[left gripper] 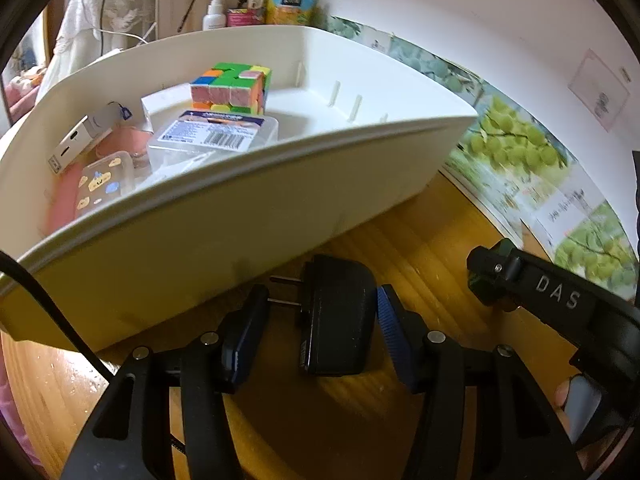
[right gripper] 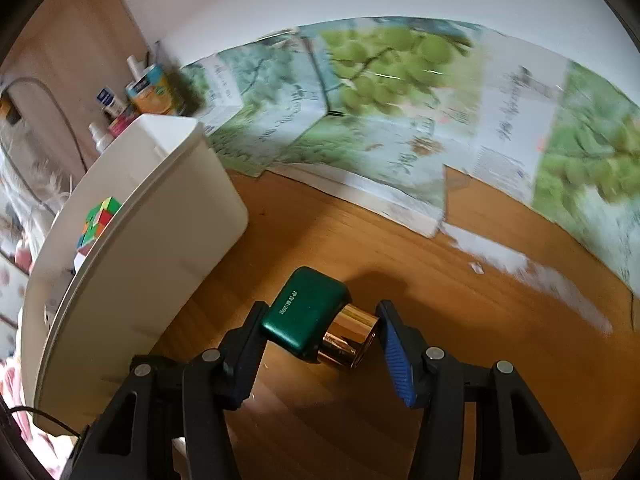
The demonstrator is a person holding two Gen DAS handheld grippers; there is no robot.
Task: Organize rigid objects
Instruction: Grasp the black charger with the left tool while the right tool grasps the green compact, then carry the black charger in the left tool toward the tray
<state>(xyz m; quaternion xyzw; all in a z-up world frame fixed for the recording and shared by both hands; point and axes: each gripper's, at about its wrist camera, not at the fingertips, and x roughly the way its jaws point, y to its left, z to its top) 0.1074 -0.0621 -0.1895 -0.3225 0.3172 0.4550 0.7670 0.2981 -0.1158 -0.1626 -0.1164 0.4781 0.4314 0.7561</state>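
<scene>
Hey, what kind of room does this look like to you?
Probably a home desk or dressing table in a bedroom: a wooden tabletop, toiletry bottles and tubes against the wall, and a white bin holding a puzzle cube and small boxes.

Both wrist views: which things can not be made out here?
- White bin, left wrist view: its near wall hides the lower contents.
- Black plug adapter: label too small.
- Green and gold object, right wrist view: underside hidden.
- Grape posters: writing blurred.
</scene>
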